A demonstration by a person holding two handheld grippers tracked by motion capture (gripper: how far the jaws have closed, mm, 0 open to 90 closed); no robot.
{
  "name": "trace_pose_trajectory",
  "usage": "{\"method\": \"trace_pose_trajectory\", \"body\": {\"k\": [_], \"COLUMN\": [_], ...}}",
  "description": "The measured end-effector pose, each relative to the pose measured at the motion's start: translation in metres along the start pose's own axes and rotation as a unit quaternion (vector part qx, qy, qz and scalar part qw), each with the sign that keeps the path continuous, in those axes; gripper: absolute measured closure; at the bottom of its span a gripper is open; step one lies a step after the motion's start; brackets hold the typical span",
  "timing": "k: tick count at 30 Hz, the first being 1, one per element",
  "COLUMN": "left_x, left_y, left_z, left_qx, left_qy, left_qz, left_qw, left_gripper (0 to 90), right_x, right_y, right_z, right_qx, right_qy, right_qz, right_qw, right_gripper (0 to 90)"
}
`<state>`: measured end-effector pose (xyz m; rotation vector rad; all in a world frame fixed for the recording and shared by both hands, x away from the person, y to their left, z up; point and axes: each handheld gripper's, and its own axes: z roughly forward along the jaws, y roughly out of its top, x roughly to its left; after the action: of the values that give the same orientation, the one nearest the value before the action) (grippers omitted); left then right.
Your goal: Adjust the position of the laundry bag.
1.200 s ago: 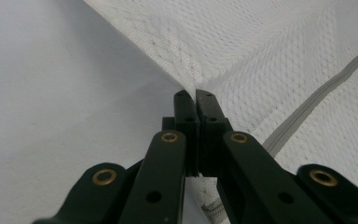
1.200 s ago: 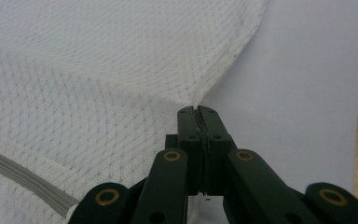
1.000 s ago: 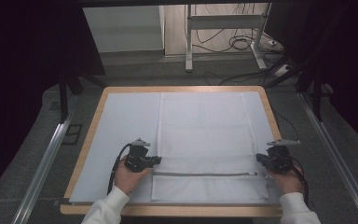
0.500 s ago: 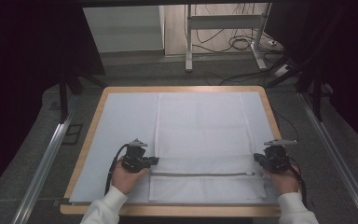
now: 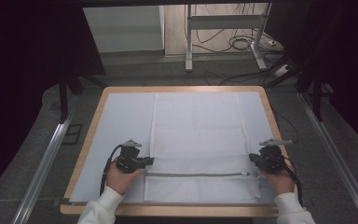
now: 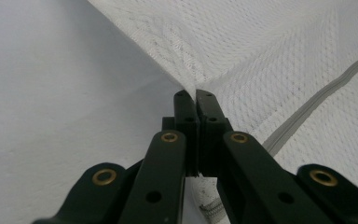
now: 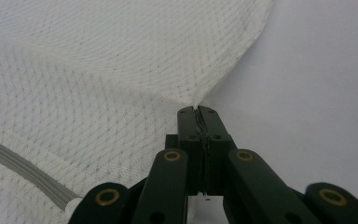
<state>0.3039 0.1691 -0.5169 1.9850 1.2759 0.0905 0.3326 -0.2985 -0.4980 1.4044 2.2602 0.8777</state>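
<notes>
**White mesh bag pinched at both side edges, ready for a fold**

White mesh made up the large laundry bag (image 5: 196, 140), which lay flat and stretched from between the two tongs away to the far side of the pale-covered worktop (image 5: 121, 116). Its grey zipper (image 5: 196, 174) ran straight from one pair of tongs to the other, just on the person's side of both.

The left tongs (image 5: 145, 161) were clenched on the bag's left edge, with a peak of mesh drawn up at the tips in the left gripper view (image 6: 196, 95). The right tongs (image 5: 254, 159) were clenched the same way on the right edge (image 7: 196, 109).

By my reading, both grips were made and a fold was about to begin. The next move would call for both hands rising together and carrying the pinched edges evenly, so that the mesh did not skew or slip free.
</notes>
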Motion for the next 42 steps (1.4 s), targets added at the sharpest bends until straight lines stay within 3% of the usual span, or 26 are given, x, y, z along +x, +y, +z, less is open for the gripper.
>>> {"method": "trace_pose_trajectory", "body": {"k": [17,42], "left_x": [0.015,0.031], "left_y": [-0.006,-0.010], "left_z": [-0.013,-0.024], "left_qx": [-0.005,-0.008], "left_qy": [0.011,0.020], "left_qz": [-0.010,-0.028], "left_qw": [0.9999,0.9994], "left_gripper": [89.4,89.3], "right_x": [0.017,0.033], "right_y": [0.005,0.012], "right_z": [0.007,0.017], "right_qx": [-0.007,-0.015], "right_qy": [0.018,0.025], "right_qz": [-0.011,-0.022], "right_qw": [0.9997,0.9993], "right_gripper": [87.7,87.7]}}
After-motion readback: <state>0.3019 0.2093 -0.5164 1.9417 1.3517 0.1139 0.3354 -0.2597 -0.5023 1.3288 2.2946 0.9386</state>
